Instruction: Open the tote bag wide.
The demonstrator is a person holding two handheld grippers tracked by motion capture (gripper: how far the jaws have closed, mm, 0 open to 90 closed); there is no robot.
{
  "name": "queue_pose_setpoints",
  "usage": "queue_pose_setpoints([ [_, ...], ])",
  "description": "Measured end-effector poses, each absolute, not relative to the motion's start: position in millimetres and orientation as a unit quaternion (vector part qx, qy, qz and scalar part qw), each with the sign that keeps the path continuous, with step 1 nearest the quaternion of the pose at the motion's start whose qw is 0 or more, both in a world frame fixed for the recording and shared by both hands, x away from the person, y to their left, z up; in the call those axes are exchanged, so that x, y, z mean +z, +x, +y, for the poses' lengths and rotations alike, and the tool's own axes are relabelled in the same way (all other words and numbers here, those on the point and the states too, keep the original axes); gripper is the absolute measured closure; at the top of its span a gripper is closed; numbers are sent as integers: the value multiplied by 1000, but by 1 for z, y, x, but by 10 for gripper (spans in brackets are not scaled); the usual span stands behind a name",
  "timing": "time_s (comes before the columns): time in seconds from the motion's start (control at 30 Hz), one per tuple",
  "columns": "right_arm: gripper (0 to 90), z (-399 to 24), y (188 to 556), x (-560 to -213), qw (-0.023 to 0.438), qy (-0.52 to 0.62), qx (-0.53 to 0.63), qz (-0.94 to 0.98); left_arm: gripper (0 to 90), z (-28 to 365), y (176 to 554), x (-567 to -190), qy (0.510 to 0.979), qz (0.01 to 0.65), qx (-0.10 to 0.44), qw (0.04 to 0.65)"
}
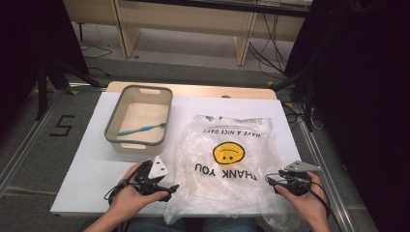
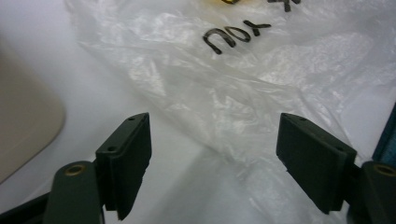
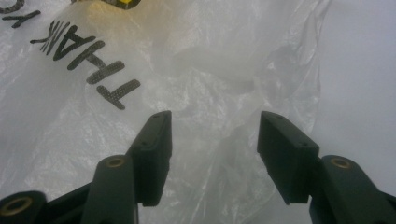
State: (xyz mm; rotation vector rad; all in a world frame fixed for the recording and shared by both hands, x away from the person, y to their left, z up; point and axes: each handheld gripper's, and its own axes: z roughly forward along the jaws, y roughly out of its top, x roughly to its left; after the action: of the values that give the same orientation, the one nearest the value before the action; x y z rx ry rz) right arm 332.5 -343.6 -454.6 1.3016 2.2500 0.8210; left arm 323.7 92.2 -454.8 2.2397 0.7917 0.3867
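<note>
Two grippers are held at the near edge of a white table (image 1: pixel 87 169), on which a thin, clear plastic bag (image 1: pixel 227 164) is spread flat, to the right of a grey bin (image 1: pixel 140 121) that holds a blue toothbrush (image 1: pixel 142 129). The bag is taken as the thing being worked on, since both grippers are aimed at it. It is judged to be very light, limp and slippery; its film is crinkled and would be expected to slide, bunch and tear if dragged hard, so a pinch on a raised fold or on the edge nearest the person is suggested rather than on the flat printed middle. The bag's long axis runs from the person's side toward the far side of the table, and its print, a yellow smiley face (image 1: pixel 228 153) with lettering, is seen upside down from the high view, so the top of the print points toward the person. The left gripper (image 1: pixel 159 186) is held at the bag's near left corner, its jaws spread wide with only the table and the edge of the film seen beyond them. The right gripper (image 1: pixel 278 182) is held at the near right side, its jaws also spread apart above crumpled film, nothing being pinched.
</note>
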Motion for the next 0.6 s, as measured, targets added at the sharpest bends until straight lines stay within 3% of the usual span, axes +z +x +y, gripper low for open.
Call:
queue_pose_setpoints([
  [0.2, 610, -341, 335, -460, 183, 470, 267, 821, 350, 74, 323, -469, 900, 286, 105, 312],
  [0.3, 674, -341, 336, -463, 173, 471, 256, 826, 471, 70, 322, -473, 910, 273, 103, 295],
  [0.6, 860, -343, 336, -467, 143, 483, 247, 828, 674, 62, 325, -476, 915, 277, 86, 281],
])
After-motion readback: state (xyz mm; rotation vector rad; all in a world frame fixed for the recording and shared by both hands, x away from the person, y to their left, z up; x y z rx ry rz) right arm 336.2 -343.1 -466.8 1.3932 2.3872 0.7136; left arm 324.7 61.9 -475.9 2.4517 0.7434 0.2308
